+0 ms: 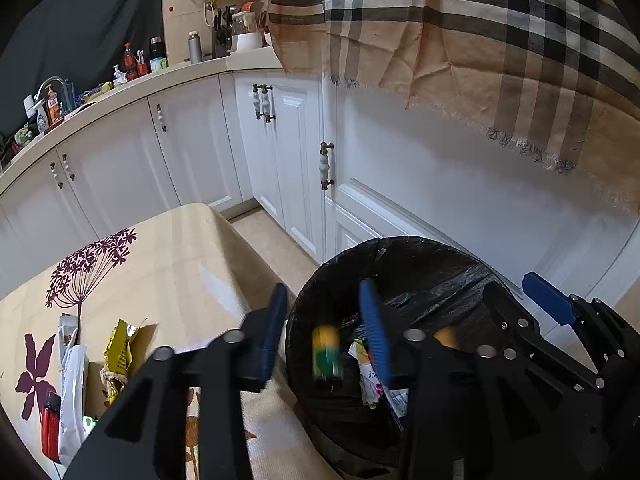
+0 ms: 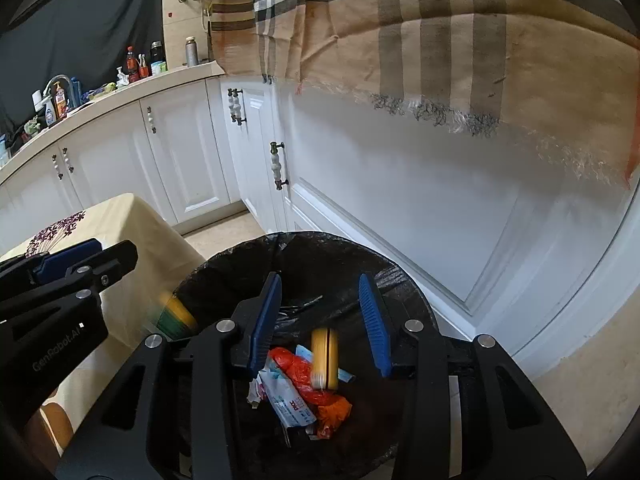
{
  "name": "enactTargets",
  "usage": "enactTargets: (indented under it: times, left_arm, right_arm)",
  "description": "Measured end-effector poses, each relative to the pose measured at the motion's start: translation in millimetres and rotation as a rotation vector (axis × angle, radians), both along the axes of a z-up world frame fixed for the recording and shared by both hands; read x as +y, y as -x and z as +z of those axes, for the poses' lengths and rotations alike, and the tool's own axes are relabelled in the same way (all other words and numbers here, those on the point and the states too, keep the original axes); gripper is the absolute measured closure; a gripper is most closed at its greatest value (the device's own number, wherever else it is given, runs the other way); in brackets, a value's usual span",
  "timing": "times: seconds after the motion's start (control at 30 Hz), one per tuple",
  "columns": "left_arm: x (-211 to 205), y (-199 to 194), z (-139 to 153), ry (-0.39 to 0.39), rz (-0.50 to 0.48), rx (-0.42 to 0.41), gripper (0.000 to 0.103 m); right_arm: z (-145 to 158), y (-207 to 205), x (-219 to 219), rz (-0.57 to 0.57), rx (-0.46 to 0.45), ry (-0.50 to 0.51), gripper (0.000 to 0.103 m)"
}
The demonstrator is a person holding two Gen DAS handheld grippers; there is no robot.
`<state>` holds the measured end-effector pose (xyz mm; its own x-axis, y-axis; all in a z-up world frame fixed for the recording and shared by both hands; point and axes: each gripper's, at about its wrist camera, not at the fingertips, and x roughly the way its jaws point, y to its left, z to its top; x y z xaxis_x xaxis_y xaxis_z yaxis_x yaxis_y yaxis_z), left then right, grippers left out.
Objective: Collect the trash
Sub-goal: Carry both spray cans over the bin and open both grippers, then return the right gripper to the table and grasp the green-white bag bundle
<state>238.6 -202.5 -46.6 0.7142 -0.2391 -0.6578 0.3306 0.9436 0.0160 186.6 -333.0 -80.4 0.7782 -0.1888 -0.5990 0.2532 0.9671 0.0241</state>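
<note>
A bin lined with a black bag (image 1: pixel 400 245) (image 2: pixel 320 240) stands on the floor beside the table. My left gripper (image 1: pixel 325 332) (image 2: pixel 86 264) hangs open over its left rim. A blurred yellow-and-green piece (image 1: pixel 326 354) (image 2: pixel 176 314) is loose between its blue pads, touching neither. My right gripper (image 2: pixel 320 320) (image 1: pixel 512 292) is open over the bin's middle. A blurred yellow piece (image 2: pixel 324 358) sits free in its gap, above an orange wrapper (image 2: pixel 316 388) and a white-and-blue packet (image 2: pixel 290 400) in the bin.
The table with its flowered cloth (image 1: pixel 168 264) is at the left and holds a yellow wrapper (image 1: pixel 120 352), a white bag (image 1: pixel 74 392) and a red packet (image 1: pixel 50 428). White cabinets (image 1: pixel 440 184) stand close behind the bin, with a checked cloth (image 1: pixel 460 32) hanging above.
</note>
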Motion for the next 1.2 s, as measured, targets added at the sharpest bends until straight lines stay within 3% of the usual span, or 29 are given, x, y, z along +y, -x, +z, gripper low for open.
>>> enactTargets:
  times: [0.23, 0.57, 1.2]
  left_arm:
    - [14, 6, 11, 0.032, 0.02, -0.002, 0.052]
    - [60, 38, 31, 0.038, 0.062, -0.037, 0.048]
    - [218, 94, 20, 0.001, 0.348, -0.006, 0.045]
  right_arm:
    - [6, 7, 4, 0.0, -0.005, -0.003, 0.064]
    - [26, 27, 43, 0.079, -0.022, -0.024, 0.063]
    - [36, 48, 175, 0.369, 0.014, -0.027, 0.063]
